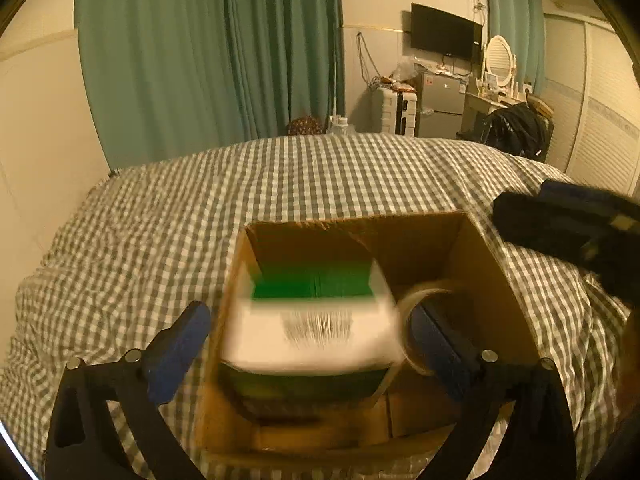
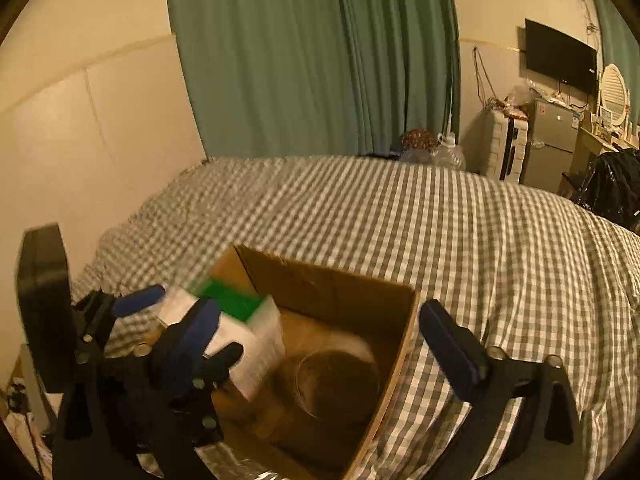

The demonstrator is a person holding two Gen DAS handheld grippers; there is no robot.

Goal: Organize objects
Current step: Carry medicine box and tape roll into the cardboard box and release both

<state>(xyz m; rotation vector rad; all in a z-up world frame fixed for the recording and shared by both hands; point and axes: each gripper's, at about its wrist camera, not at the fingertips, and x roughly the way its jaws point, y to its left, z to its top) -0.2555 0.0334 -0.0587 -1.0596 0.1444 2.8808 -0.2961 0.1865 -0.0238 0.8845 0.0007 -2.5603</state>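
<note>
The left gripper [image 1: 308, 328], jaws spread wide, had the white-and-green package [image 1: 312, 320] dropping into the cardboard box [image 1: 492, 280] beside a tape roll [image 2: 336, 384]; the right gripper [image 2: 320, 332] hovered open. Packing looked nearly done.

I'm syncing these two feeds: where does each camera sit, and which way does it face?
Left wrist: on the left claw, over the cardboard box, facing the curtain; its open fingers flank a green-and-white package.
Right wrist: on the open right claw, right of the box; the left claw shows.
Shared: box, package, checked bedspread, curtain.
</note>
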